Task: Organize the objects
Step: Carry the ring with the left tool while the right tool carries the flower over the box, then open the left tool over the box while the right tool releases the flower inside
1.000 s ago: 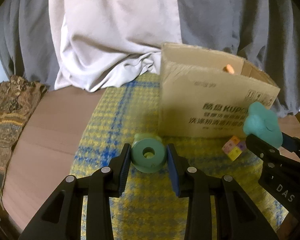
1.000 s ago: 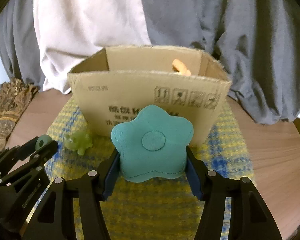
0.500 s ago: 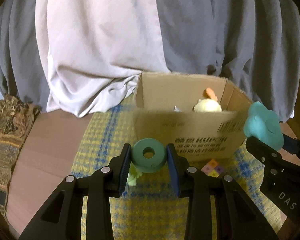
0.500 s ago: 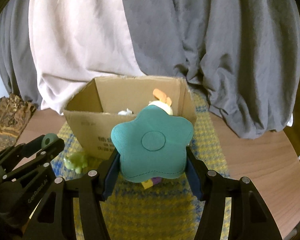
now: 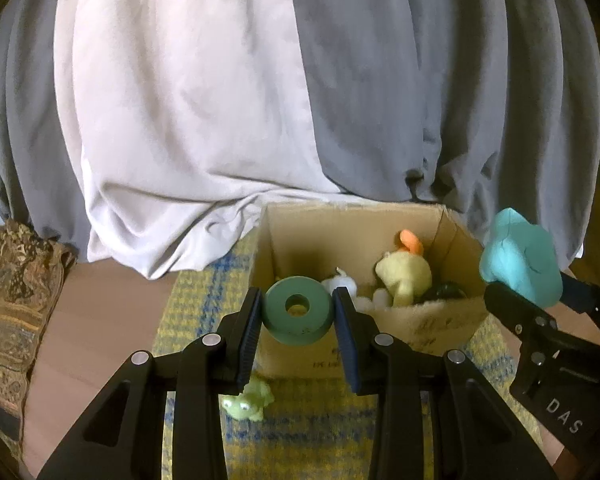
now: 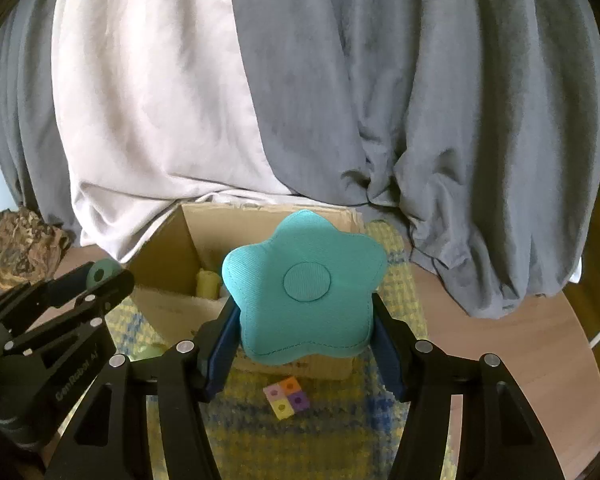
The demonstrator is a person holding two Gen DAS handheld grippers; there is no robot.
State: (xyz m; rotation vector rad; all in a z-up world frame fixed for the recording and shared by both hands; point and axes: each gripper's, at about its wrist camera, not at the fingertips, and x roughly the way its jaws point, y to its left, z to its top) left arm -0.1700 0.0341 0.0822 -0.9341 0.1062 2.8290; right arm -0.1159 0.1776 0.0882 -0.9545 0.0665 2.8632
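Observation:
My left gripper (image 5: 298, 314) is shut on a dark green ring (image 5: 298, 312) and holds it above the near left corner of an open cardboard box (image 5: 400, 332). My right gripper (image 6: 304, 308) is shut on a teal star-shaped cushion (image 6: 304, 284), held over the box's near wall (image 6: 172, 308). The cushion also shows in the left wrist view (image 5: 520, 268). Inside the box lie a yellow plush with an orange tip (image 5: 404, 270) and white items (image 5: 342, 282). A light green toy frog (image 5: 248, 400) and a multicoloured cube (image 6: 286, 398) lie on the mat in front of the box.
The box stands on a yellow and blue checked mat (image 5: 300, 440) on a round wooden table (image 6: 540, 344). White and grey draped cloth (image 5: 220, 100) hangs close behind the box. A patterned brown fabric (image 5: 12, 300) lies at the table's left edge.
Both grippers have risen with their loads and moved toward the box. The view now looks down into the box, and the frog and cube sit lower in view.

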